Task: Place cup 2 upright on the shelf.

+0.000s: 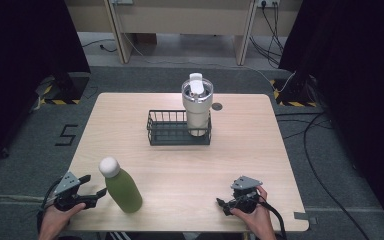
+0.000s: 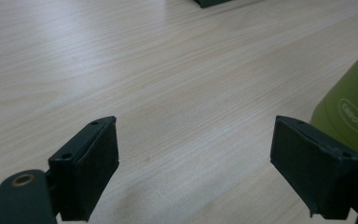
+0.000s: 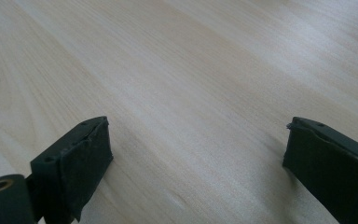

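Note:
A green bottle (image 1: pixel 122 189) with a white cap stands near the table's front left. My left gripper (image 1: pixel 96 186) sits just left of it, jaws open, with bare wood between them. In the left gripper view the bottle's green side (image 2: pixel 354 112) rises right behind the right-hand jaw, outside the gap of the left gripper (image 2: pixel 196 168). My right gripper (image 1: pixel 222 204) rests at the front right, held by a hand. Its jaws stand open over bare table in the right gripper view (image 3: pixel 196 172). A cream tumbler (image 1: pixel 197 106) with a clear lid stands in the black wire basket (image 1: pixel 156 131).
The wooden table (image 1: pixel 240 150) has a small dark round disc (image 1: pixel 217 106) near its far edge, right of the tumbler. Cables (image 1: pixel 320 170) trail over the grey floor on the right. Black curtains hang at both sides.

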The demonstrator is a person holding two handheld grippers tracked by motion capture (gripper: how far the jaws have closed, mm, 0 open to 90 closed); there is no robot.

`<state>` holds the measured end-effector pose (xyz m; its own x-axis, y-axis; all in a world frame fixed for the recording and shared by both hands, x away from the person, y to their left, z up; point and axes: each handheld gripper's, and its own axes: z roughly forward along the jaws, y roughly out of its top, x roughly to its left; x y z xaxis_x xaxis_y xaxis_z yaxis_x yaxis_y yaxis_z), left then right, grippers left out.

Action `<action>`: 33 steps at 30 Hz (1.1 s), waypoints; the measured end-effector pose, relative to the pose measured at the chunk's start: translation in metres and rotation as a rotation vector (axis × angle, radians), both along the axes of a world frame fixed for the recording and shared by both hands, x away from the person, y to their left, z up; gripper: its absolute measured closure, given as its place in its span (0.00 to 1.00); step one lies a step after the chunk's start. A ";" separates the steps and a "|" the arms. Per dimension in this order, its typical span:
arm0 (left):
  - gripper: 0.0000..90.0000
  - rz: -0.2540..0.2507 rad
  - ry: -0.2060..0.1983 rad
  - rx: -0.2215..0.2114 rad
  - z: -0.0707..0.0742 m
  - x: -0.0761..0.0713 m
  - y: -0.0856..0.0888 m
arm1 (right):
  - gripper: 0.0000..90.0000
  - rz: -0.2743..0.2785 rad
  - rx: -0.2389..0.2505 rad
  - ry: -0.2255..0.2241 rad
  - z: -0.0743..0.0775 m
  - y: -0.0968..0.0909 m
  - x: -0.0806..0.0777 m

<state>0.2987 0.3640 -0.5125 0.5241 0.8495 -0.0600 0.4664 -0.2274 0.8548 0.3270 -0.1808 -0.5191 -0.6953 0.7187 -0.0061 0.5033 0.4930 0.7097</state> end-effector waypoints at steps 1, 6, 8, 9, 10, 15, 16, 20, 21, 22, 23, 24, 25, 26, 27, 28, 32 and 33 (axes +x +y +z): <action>0.17 -0.001 -0.003 -0.001 0.000 -0.001 0.000 | 0.08 0.000 0.001 0.000 0.000 0.000 0.000; 0.17 -0.018 -0.032 -0.011 0.005 -0.013 -0.003 | 0.08 -0.001 0.000 0.001 0.000 0.000 0.000; 0.17 -0.019 -0.042 -0.017 0.005 -0.017 -0.003 | 0.08 -0.001 0.000 0.000 0.000 0.000 0.000; 0.17 -0.019 -0.046 -0.020 0.005 -0.018 -0.003 | 0.08 -0.001 0.000 0.000 0.000 0.000 0.000; 0.17 -0.023 -0.046 -0.015 0.004 -0.020 -0.003 | 0.08 -0.001 0.000 0.001 0.000 0.000 0.000; 0.17 -0.038 -0.079 -0.045 0.006 -0.031 -0.002 | 0.08 -0.001 -0.001 0.000 0.000 0.000 0.000; 0.17 -0.042 -0.087 -0.056 0.007 -0.033 -0.003 | 0.08 -0.001 -0.001 0.000 0.000 0.000 0.000; 0.17 -0.068 -0.111 -0.076 0.011 -0.041 -0.007 | 0.08 -0.001 -0.001 0.001 0.000 0.000 0.000; 0.17 -0.074 -0.114 -0.082 0.011 -0.043 -0.008 | 0.08 -0.002 0.000 0.002 0.000 0.000 0.000; 0.17 -0.082 -0.118 -0.094 0.012 -0.044 -0.009 | 0.08 -0.001 -0.001 0.000 0.000 0.000 0.000; 0.17 -0.092 -0.120 -0.099 0.012 -0.045 -0.010 | 0.08 -0.003 0.000 0.002 0.000 0.000 0.000; 0.17 -0.099 -0.121 -0.102 0.012 -0.046 -0.010 | 0.08 -0.003 0.000 0.002 0.000 0.000 0.000; 0.17 -0.102 -0.123 -0.103 0.013 -0.046 -0.011 | 0.08 -0.004 0.001 0.002 0.000 0.000 0.000; 0.17 -0.107 -0.127 -0.107 0.013 -0.047 -0.011 | 0.08 -0.003 -0.001 0.002 0.000 0.000 0.000; 0.17 -0.111 -0.132 -0.111 0.013 -0.047 -0.012 | 0.08 -0.003 -0.001 0.002 0.000 0.000 0.000; 0.17 -0.119 -0.143 -0.119 0.014 -0.048 -0.012 | 0.08 -0.003 0.000 0.002 0.000 0.000 0.000; 0.17 -0.147 -0.175 -0.133 0.014 -0.052 -0.016 | 0.08 -0.005 0.000 0.003 0.000 0.000 0.000; 0.17 -0.157 -0.182 -0.127 0.015 -0.053 -0.017 | 0.08 -0.003 -0.001 0.003 0.000 0.000 0.000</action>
<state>0.2457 0.3470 -0.4980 0.6607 0.7487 -0.0537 0.2696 -0.1699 0.9479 0.3274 -0.1805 -0.5192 -0.6933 0.7206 -0.0051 0.5068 0.4925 0.7075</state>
